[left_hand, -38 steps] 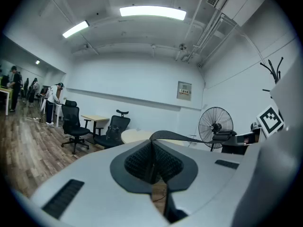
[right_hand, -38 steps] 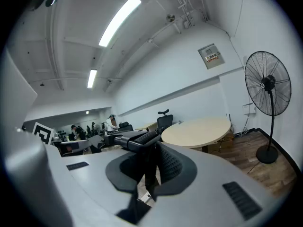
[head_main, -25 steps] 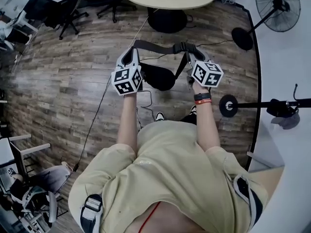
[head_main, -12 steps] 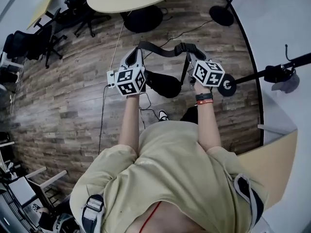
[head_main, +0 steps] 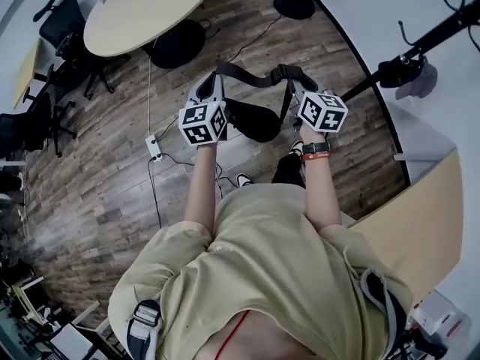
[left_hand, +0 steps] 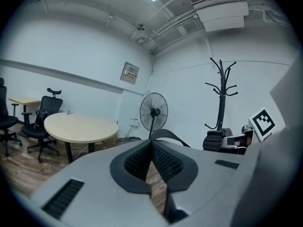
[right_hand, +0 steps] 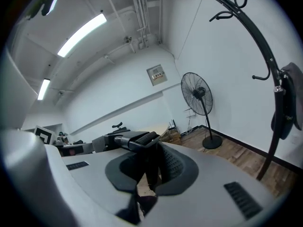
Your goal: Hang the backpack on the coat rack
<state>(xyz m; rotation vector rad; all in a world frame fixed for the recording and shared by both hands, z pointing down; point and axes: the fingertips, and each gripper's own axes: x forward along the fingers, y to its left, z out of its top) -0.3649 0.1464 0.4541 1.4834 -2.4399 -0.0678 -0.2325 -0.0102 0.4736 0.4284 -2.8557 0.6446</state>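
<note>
**Backpack hangs by its strap between two tongs, coat rack off to the right**

Watching through the head view, I see both tongs held out in front of the person's chest. A black strap (head_main: 247,74) is stretched nearly level between them. The black backpack (head_main: 255,122) hangs under that strap, between the two marker cubes and clear of the wooden floor (head_main: 112,148).

The left tongs (left_hand: 152,143) are clenched on one end of the strap. In the left gripper view the ribbed pads meet at their tips, and the webbing arches out just beyond them. The right tongs (right_hand: 150,148) are clenched on the other end, with a black buckle piece (right_hand: 140,140) pinched between the pads.

The coat rack (left_hand: 220,103) stands against the white wall to the right of the right tongs. It is well apart from the backpack and touches neither the bag nor the strap. A dark bundle (head_main: 397,70) sits on its pole, with a pale item just beside it; I cannot tell what either one is.

A pedestal fan (left_hand: 154,111) stands by the same wall. A round table (head_main: 142,10) and several office chairs (head_main: 60,21) fill the far left of the room. A white power strip (head_main: 154,147) lies on the floor below the left tongs, its cable trailing away. The person wears a dark wristband (head_main: 315,149) on the right wrist.
</note>
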